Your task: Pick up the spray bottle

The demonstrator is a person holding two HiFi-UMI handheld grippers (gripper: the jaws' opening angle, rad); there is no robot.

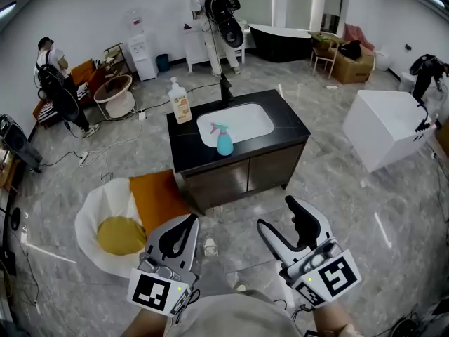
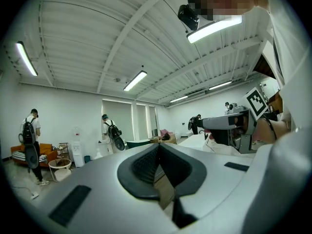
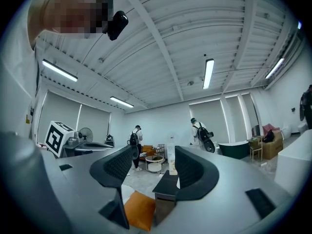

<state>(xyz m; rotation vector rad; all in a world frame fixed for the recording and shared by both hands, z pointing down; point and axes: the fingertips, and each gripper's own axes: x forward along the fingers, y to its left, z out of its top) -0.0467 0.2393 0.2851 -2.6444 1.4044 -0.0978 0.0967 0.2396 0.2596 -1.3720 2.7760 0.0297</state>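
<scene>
The blue spray bottle point(image 1: 224, 140) stands upright in the white sink point(image 1: 245, 122) of a dark cabinet point(image 1: 242, 161), far ahead of both grippers. A pump soap bottle point(image 1: 180, 102) stands on the cabinet's back left corner. My left gripper point(image 1: 191, 220) is low at the left with its jaws shut and nothing between them; its fingertips point(image 2: 158, 147) meet. My right gripper point(image 1: 276, 213) is low at the right, open and empty. In the right gripper view, the cabinet point(image 3: 165, 186) and soap bottle point(image 3: 171, 160) show in the gap of the right gripper point(image 3: 156, 160); the spray bottle is hidden there.
An orange cushion point(image 1: 156, 196) and a white beanbag point(image 1: 95, 220) with a yellow cushion point(image 1: 121, 235) lie on the floor left of the cabinet. A white box point(image 1: 389, 126) stands at the right. Two people point(image 1: 217, 12) with backpacks are at the back.
</scene>
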